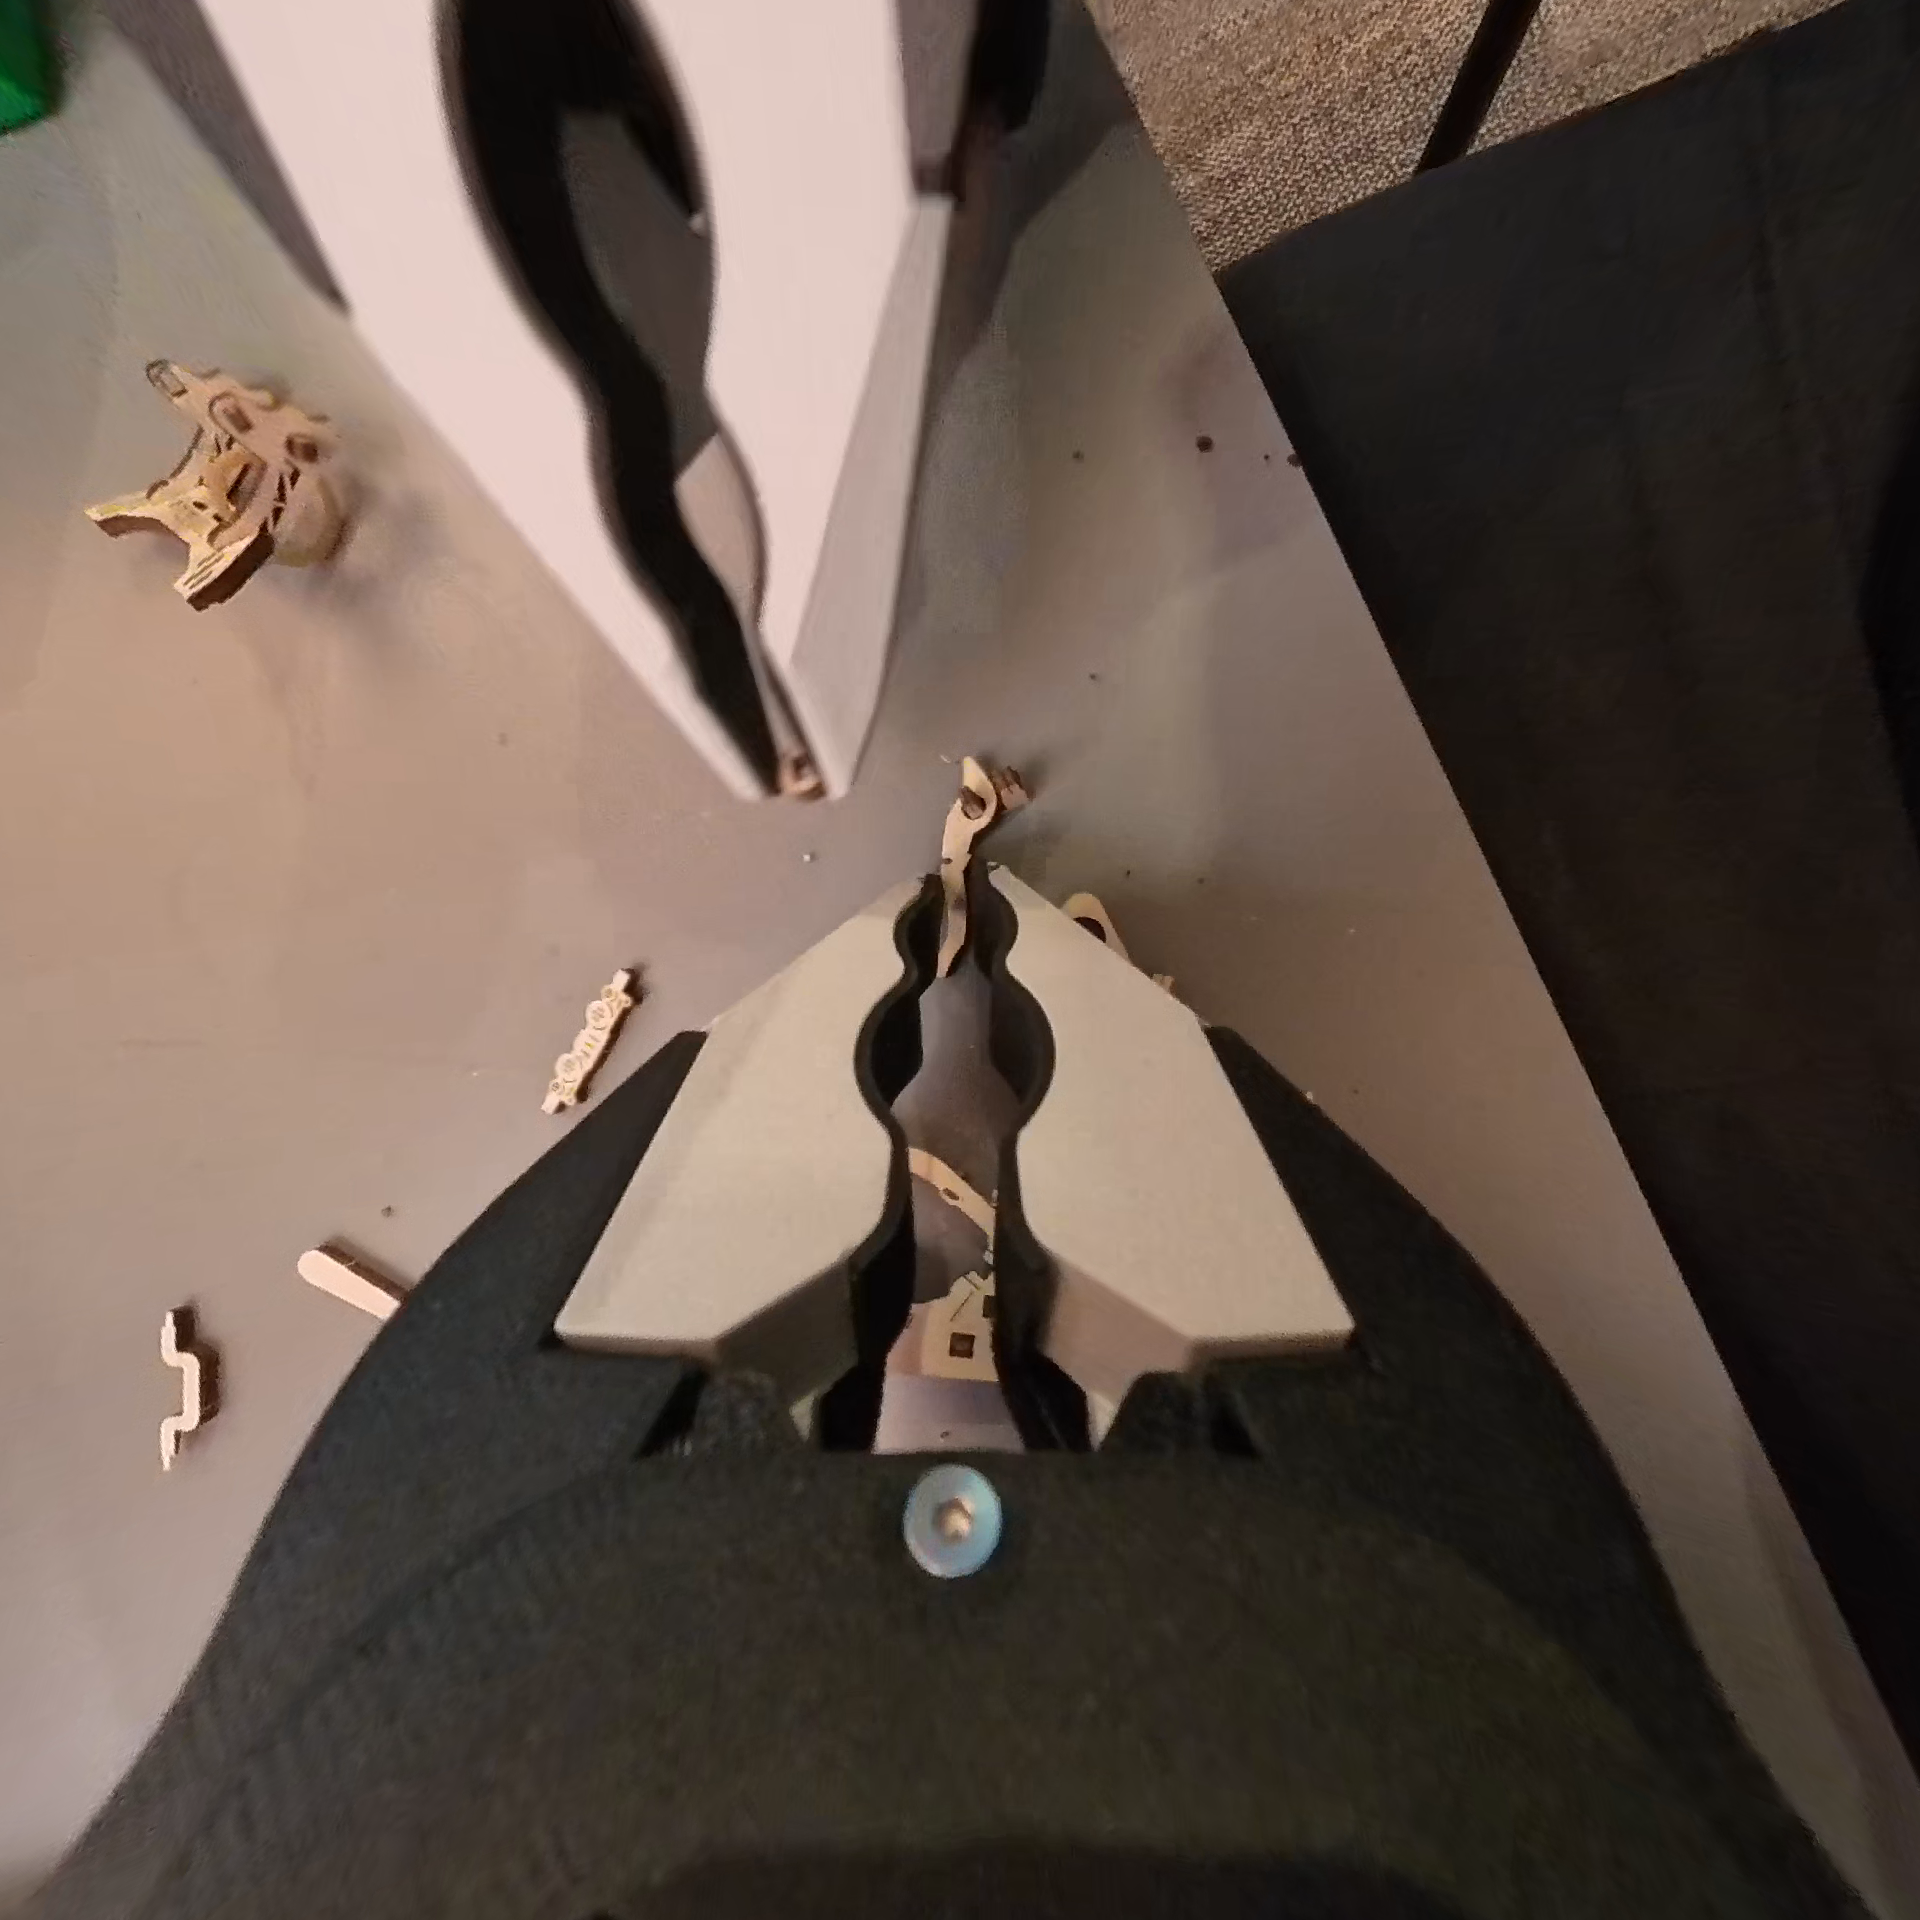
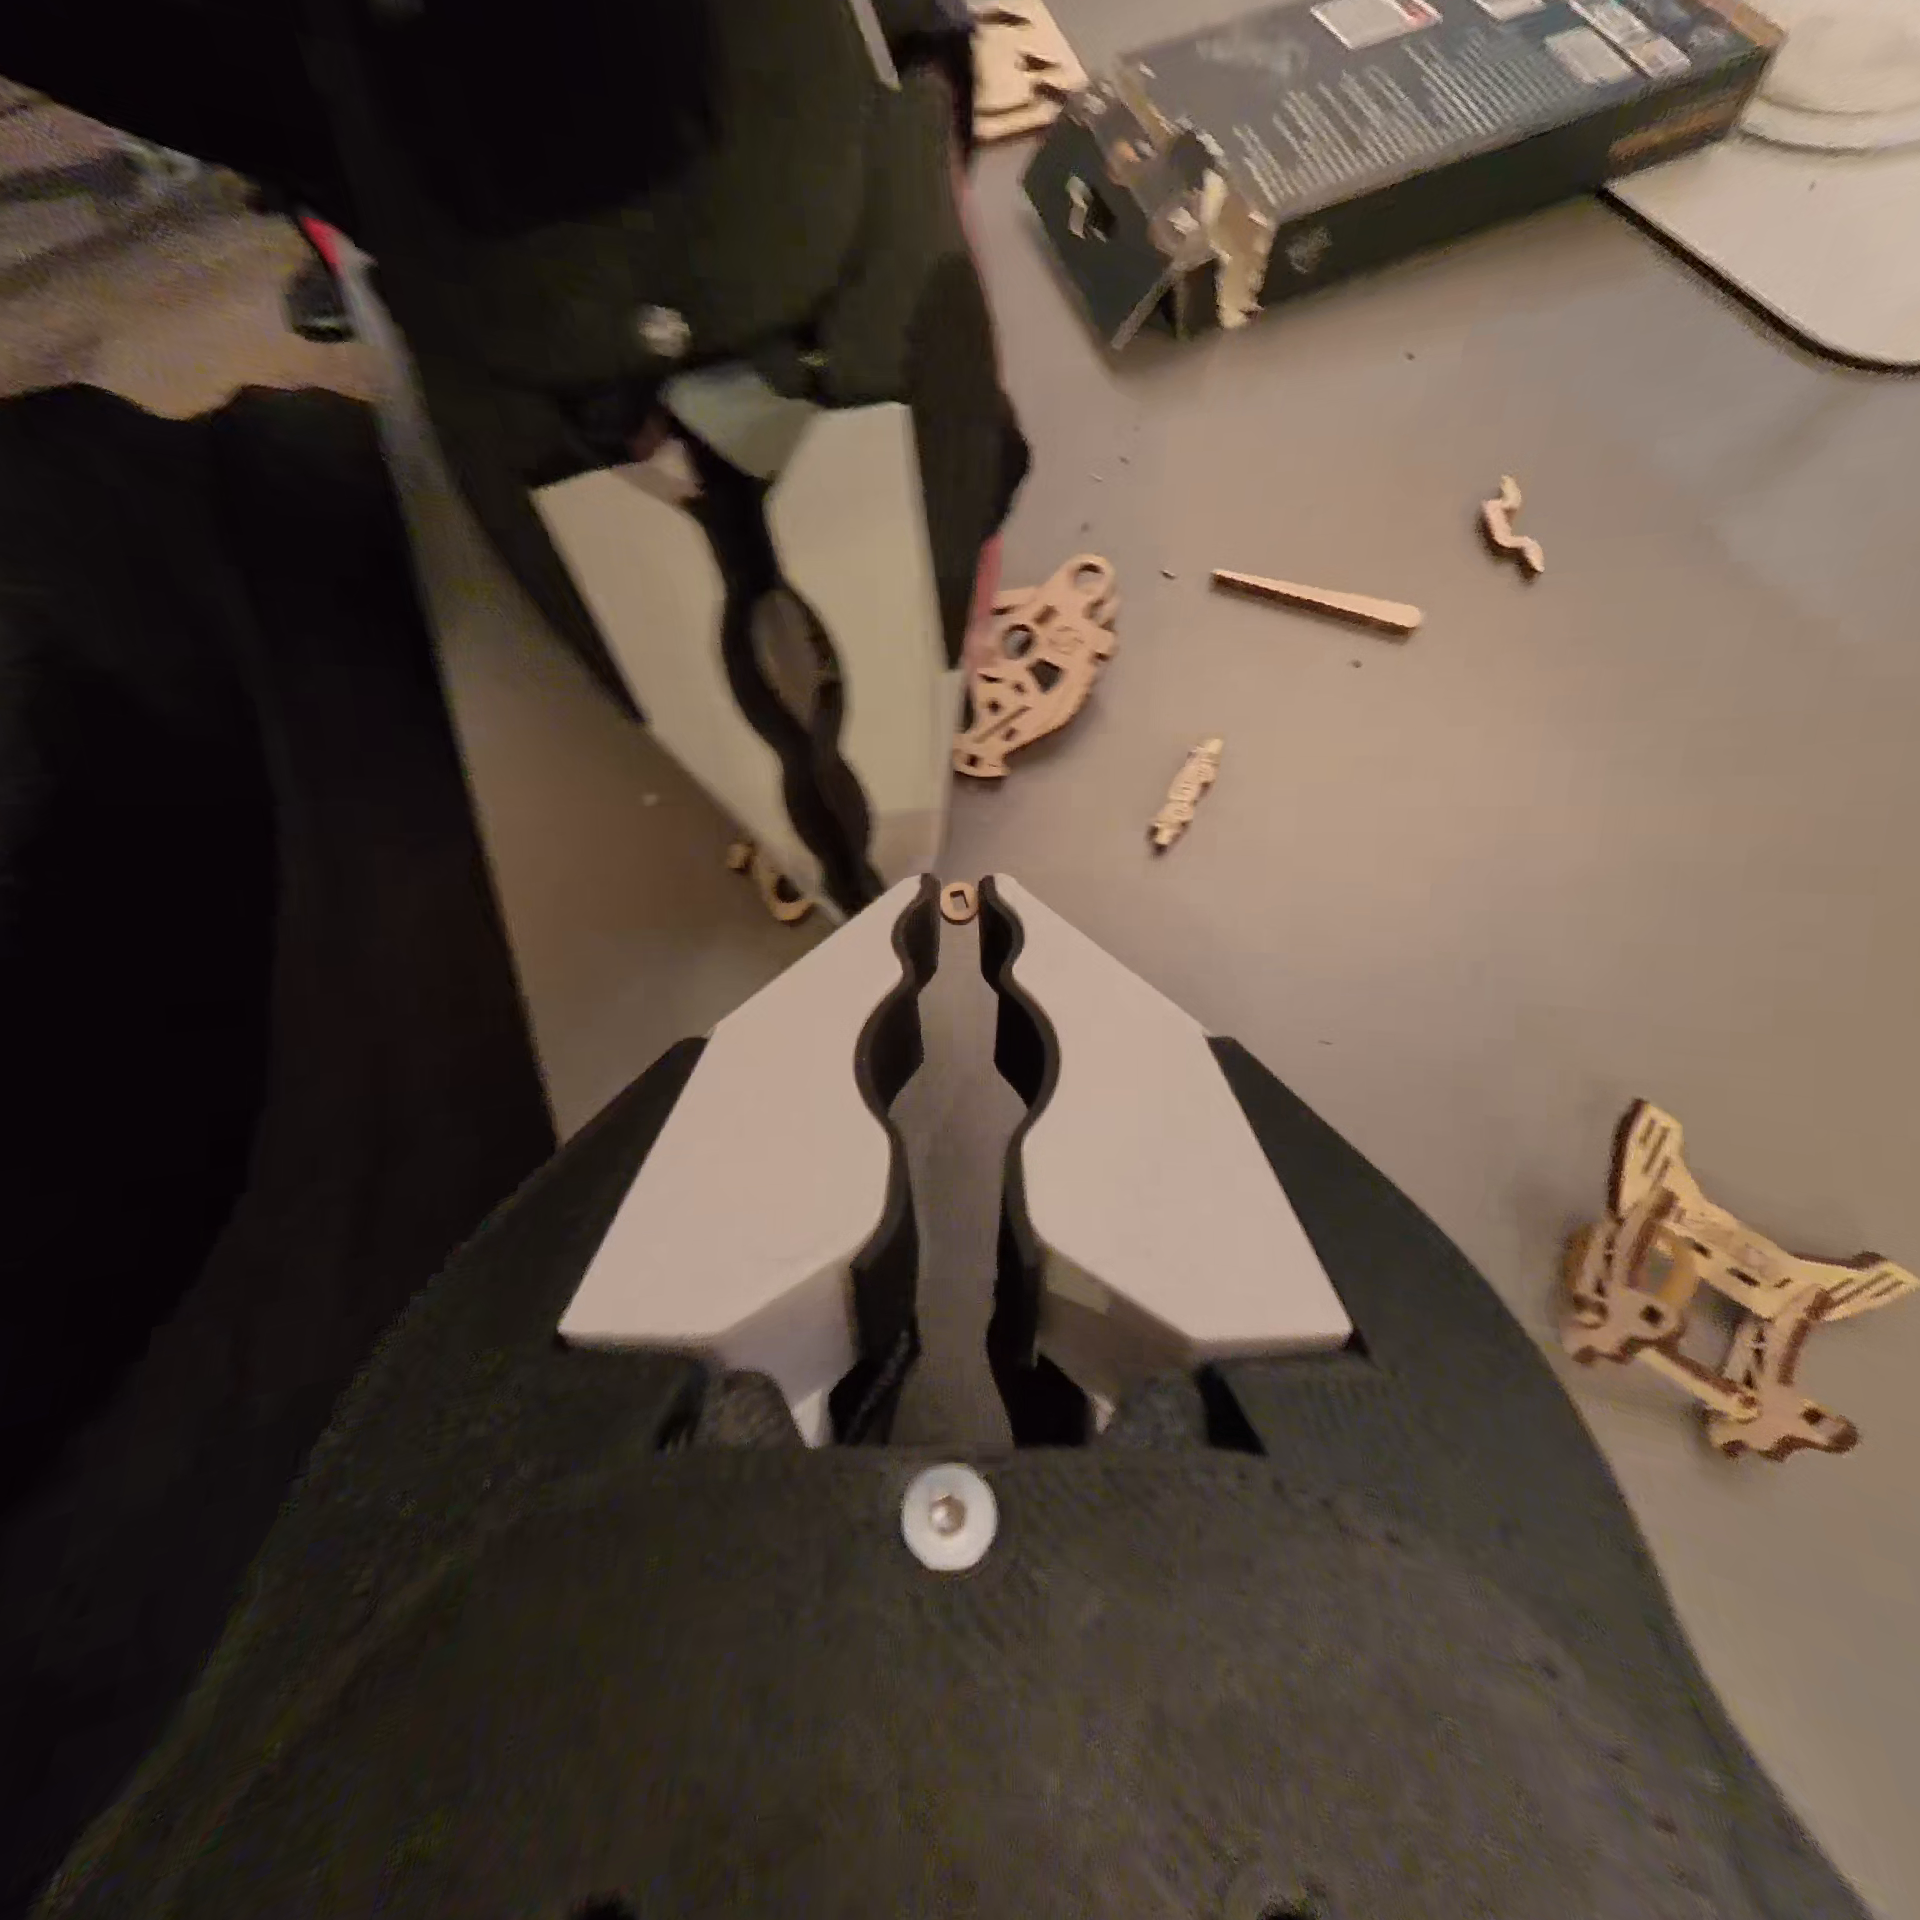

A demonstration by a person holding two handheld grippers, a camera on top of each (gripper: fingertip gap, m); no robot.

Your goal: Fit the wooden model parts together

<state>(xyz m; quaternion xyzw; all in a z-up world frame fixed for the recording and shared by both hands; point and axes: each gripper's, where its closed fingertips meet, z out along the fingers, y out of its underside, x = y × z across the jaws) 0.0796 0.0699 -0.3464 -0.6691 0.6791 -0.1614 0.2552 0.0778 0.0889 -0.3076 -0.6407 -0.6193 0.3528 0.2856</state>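
My left gripper (image 1: 951,883) is shut on a thin curved wooden part (image 1: 971,821) held edge-on, its end sticking out past the tips. The same part shows in the right wrist view (image 2: 774,888) at the left gripper's tip (image 2: 852,883). My right gripper (image 2: 956,891) is shut on a small wooden ring (image 2: 957,902). In the left wrist view the right gripper (image 1: 795,777) hangs tip-down a short way left of the curved part, not touching it. A flat pierced wooden plate (image 2: 1039,665) lies on the table under the left gripper.
On the grey table (image 2: 1455,935) lie a half-built wooden assembly (image 1: 223,488) (image 2: 1704,1299), a small patterned strip (image 1: 592,1039), a stick (image 2: 1314,603) and a zigzag piece (image 1: 187,1387). A dark box (image 2: 1403,135) lies at the back. Black fabric (image 1: 1610,727) lies beyond the table edge. Tip to tip, the grippers are about 4 cm apart. It is some 7 cm from my left tips to the flat pierced wooden plate (image 2: 1039,665).
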